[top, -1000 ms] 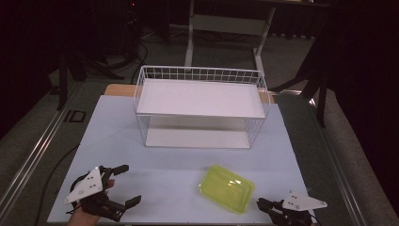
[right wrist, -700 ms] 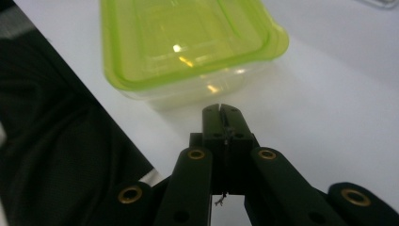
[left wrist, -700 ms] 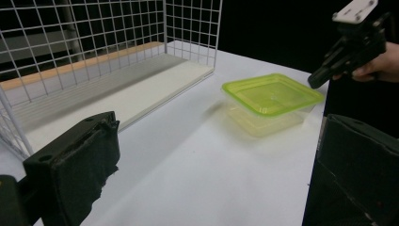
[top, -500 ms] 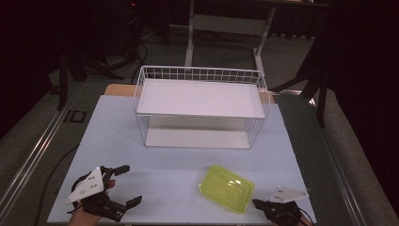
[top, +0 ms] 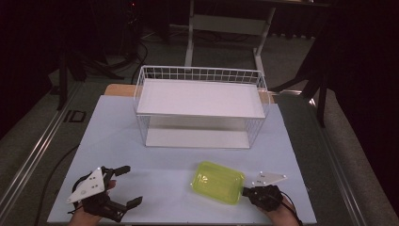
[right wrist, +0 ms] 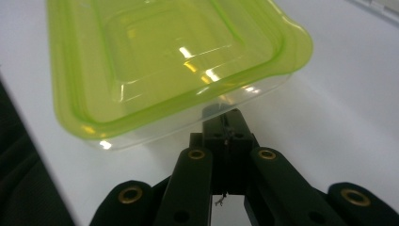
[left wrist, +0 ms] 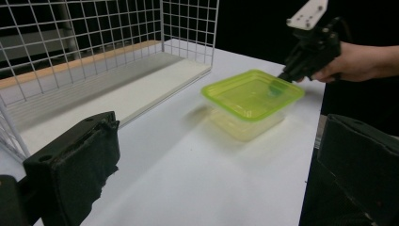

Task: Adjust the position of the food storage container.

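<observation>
Both grippers were mine: two tools, one container, one rack. Jaws pressed together with nothing between them, my right gripper had its tips against the 3 o'clock rim of the single yellow-green lidded container, which sat on the white table at 6 o'clock from the one white wire rack. At 9 o'clock from the container, well apart, my left gripper stood wide and empty.
</observation>
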